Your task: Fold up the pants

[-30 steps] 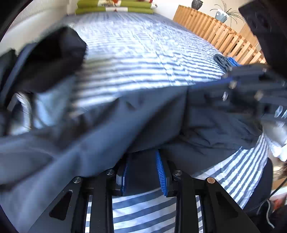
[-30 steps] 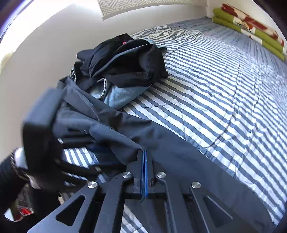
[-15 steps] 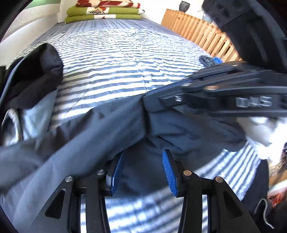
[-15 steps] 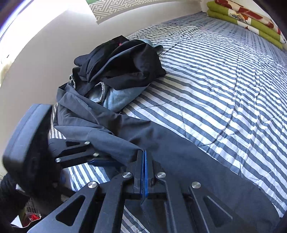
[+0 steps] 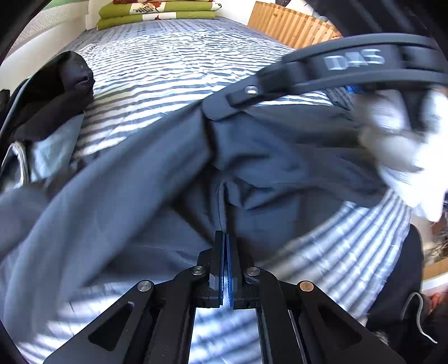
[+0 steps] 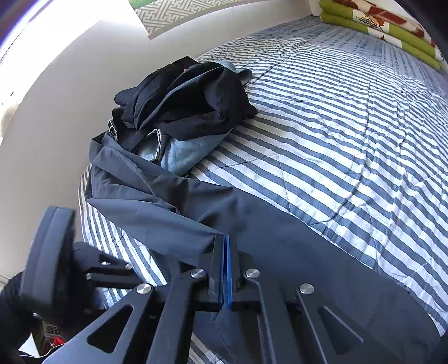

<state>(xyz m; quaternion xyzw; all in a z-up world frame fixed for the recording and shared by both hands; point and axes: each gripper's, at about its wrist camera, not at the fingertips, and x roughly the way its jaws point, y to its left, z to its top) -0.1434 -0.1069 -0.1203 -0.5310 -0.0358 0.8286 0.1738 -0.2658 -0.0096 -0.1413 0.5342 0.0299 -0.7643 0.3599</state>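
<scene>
My fingers (image 5: 217,253) are matt black plastic with ribbed blue pads and bright metal screws. The pants (image 5: 134,196) are smooth, thin, dark grey cloth. The striped bedspread (image 6: 336,117) is quilted, stitched cotton. The slatted screen (image 5: 288,26) is bare wood.

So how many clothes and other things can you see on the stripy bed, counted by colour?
Dark grey-blue pants: 1
Black garments in the pile, as far as I can tell: 1
Light blue jeans: 1
Green folded blankets at the far end, one stack: 1
Total: 4
</scene>
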